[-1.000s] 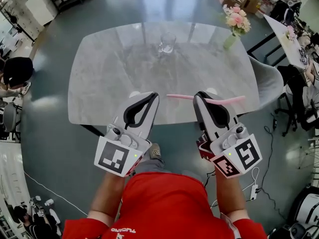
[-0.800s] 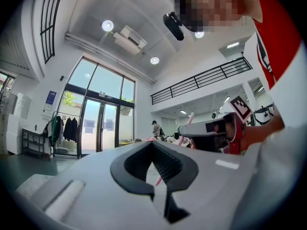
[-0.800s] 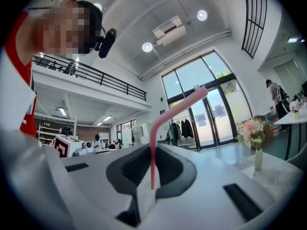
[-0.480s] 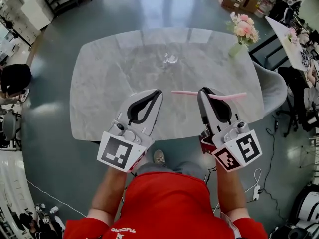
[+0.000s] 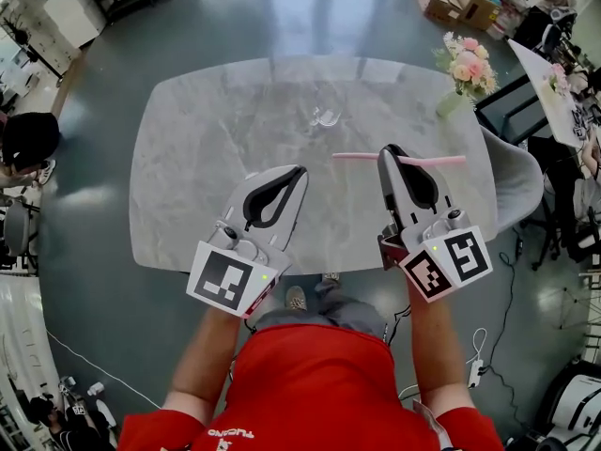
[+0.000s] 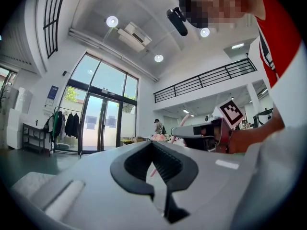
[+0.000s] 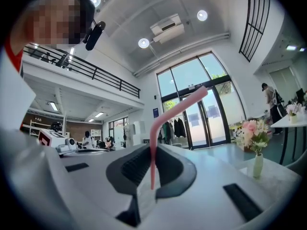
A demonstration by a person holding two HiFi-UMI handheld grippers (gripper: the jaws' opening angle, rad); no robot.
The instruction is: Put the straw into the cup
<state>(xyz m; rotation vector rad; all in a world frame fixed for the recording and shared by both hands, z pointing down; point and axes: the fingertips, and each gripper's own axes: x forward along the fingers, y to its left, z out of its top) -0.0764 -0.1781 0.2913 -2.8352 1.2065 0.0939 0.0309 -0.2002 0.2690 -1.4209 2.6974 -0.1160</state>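
A clear glass cup [image 5: 326,116] stands upright on the far middle of the grey marble table [image 5: 207,158]. My right gripper [image 5: 391,152] is shut on a pink bendy straw [image 5: 362,157], which lies level across its jaws, sticking out to both sides. In the right gripper view the straw [image 7: 153,152] rises between the pads [image 7: 136,164] and bends to the right at its top. My left gripper [image 5: 299,171] hovers beside it over the near half of the table, shut and empty. The left gripper view shows its tips [image 6: 152,143] together. Both grippers are short of the cup.
A vase of pink flowers [image 5: 462,64] stands at the table's far right edge, also in the right gripper view as the vase [image 7: 257,164]. A grey chair [image 5: 512,172] sits at the right side. A person [image 5: 28,139] is on the floor at the left.
Both grippers have moved forward over the table toward the cup, the right one carrying the straw along. The grip on the straw is unchanged.
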